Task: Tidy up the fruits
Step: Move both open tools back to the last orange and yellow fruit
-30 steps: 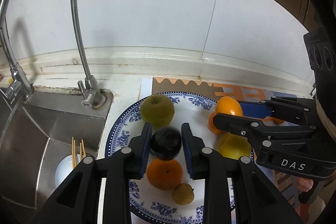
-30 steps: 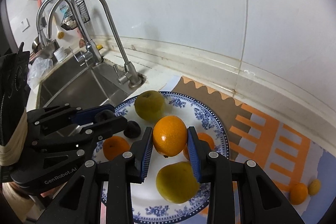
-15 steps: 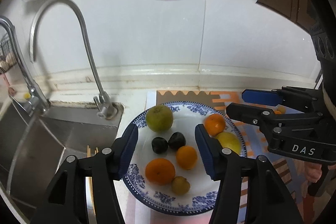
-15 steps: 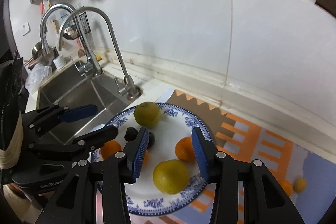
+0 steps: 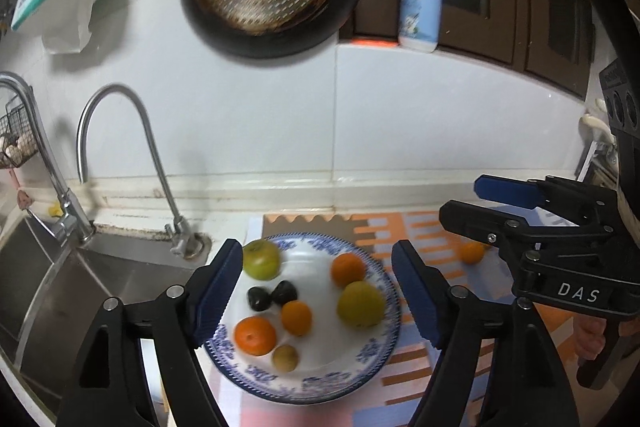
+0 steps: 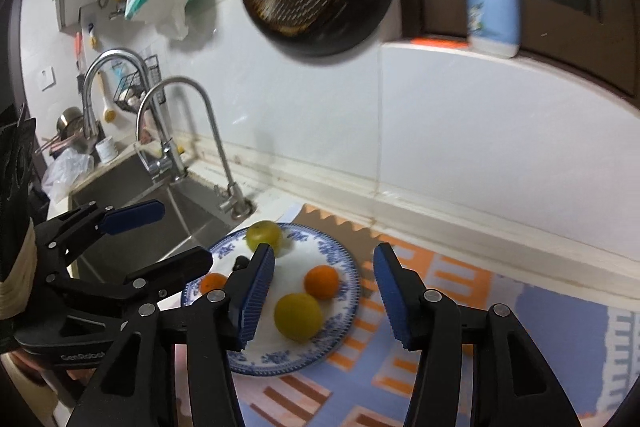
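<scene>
One plate (image 5: 384,343); four oranges (image 5: 255,335) (one off plate); two dark fruits (image 5: 258,298); two faucets (image 5: 120,131).

8 fruits (image 5: 296,317) lie on the plate (image 5: 372,355) (sink (image 5: 60,291) at left).

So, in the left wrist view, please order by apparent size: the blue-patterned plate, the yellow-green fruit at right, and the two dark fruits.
1. Blue-patterned plate
2. Yellow-green fruit
3. The two dark fruits, which look alike in size, so they are not ranked apart.

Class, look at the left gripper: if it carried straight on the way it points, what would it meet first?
Probably the fruit on the blue-and-white plate, likely the small orange beside the dark fruits; depth is unclear. The left gripper is empty, jaws opening.
</scene>
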